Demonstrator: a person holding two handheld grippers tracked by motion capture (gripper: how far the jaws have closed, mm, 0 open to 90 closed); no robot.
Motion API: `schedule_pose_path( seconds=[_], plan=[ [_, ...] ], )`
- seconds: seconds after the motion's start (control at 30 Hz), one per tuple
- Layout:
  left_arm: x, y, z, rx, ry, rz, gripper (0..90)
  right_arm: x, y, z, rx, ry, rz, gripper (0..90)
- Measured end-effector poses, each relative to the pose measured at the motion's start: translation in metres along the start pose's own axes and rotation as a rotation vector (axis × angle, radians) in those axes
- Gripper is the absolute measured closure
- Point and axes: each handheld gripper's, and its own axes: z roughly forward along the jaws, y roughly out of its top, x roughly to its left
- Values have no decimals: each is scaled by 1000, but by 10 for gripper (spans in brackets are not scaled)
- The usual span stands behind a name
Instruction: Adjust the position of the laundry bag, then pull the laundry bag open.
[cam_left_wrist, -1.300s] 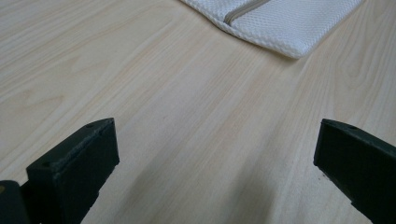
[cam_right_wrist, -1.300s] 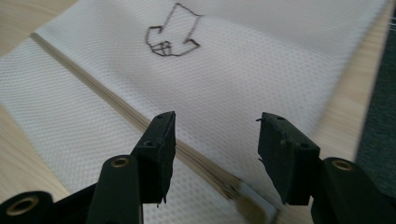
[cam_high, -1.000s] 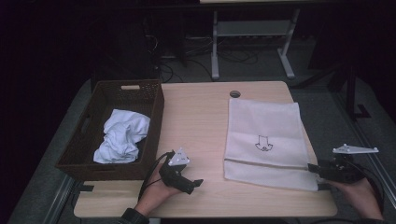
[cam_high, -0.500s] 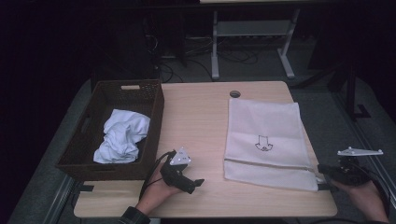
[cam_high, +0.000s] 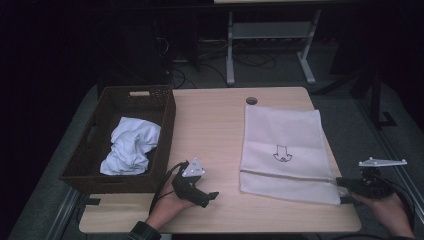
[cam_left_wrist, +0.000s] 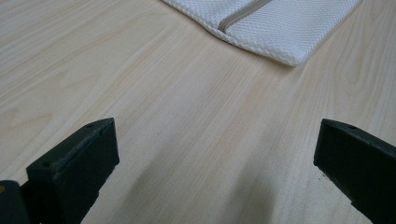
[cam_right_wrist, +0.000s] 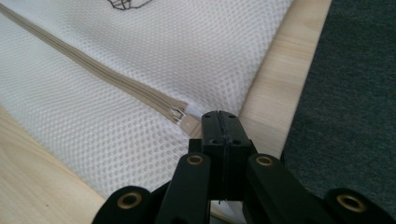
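Note:
A white mesh bag (cam_high: 282, 145) with a small printed figure lies flat on the right half of the wooden table (cam_high: 210, 125). Its beige zipper (cam_right_wrist: 93, 70) runs along the near edge. My right gripper (cam_high: 342, 192) (cam_right_wrist: 219, 116) is at the bag's near right corner, shut, with its jaw tips pinched on the zipper pull (cam_right_wrist: 180, 113). My left gripper (cam_high: 212, 197) (cam_left_wrist: 215, 158) rests on the table left of the bag, open wide, with bare wood between its jaws. The bag's near left corner (cam_left_wrist: 280, 28) lies ahead of it.
A dark woven basket (cam_high: 170, 120) stands at the table's left and holds a crumpled white cloth (cam_high: 130, 145). A cable hole (cam_high: 251, 100) sits at the far edge. Grey carpet lies just past the table's right edge.
The right gripper's jaws have drawn together at the bag's near right corner. The left hand and the bag have stayed put.

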Motion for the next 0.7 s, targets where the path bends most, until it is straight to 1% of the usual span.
schedule_pose_path(
  seconds=[0.17, 0.27, 0.37, 0.4, 0.43, 0.47, 0.5, 0.53, 0.57, 0.6, 0.63, 0.67, 0.7],
  plan=[
    [0, 0, 0, -1, -1, 0, 0, 2, 1, 1, -8, 18, 0, 895],
    [0, 0, 0, -1, -2, 0, 0, 4, 3, 0, -24, 40, 4, 895],
    [0, 0, 0, -1, -1, 0, 0, 5, 3, 0, -24, 41, 3, 895],
    [0, 0, 0, -1, -1, 0, 0, 4, 3, 1, -22, 34, 1, 894],
    [0, 0, 0, -2, -1, -1, 0, 4, 3, 1, -19, 26, 10, 894],
    [0, 0, 0, 0, -1, -1, 0, 1, 2, 4, -9, 19, 22, 894],
    [0, -1, 0, 1, 0, 0, 0, 1, 2, 4, -9, 19, 22, 894],
    [0, 0, 0, 1, 0, 0, 0, -2, 1, 7, 1, 29, 29, 895],
    [0, 0, 0, 1, 0, 0, 0, -2, 1, 7, 1, 29, 29, 895],
    [0, 0, 0, 3, 0, 2, 0, -2, 0, 10, 5, 39, 32, 895],
    [0, 0, 0, 3, 0, 2, 0, -2, 0, 10, 5, 39, 32, 895],
    [0, 0, 1, 5, 0, 2, 0, -2, 1, 9, -5, 58, 38, 894],
    [0, 0, 1, 5, 0, 2, 0, -2, 1, 9, -5, 58, 38, 894]
  ],
)
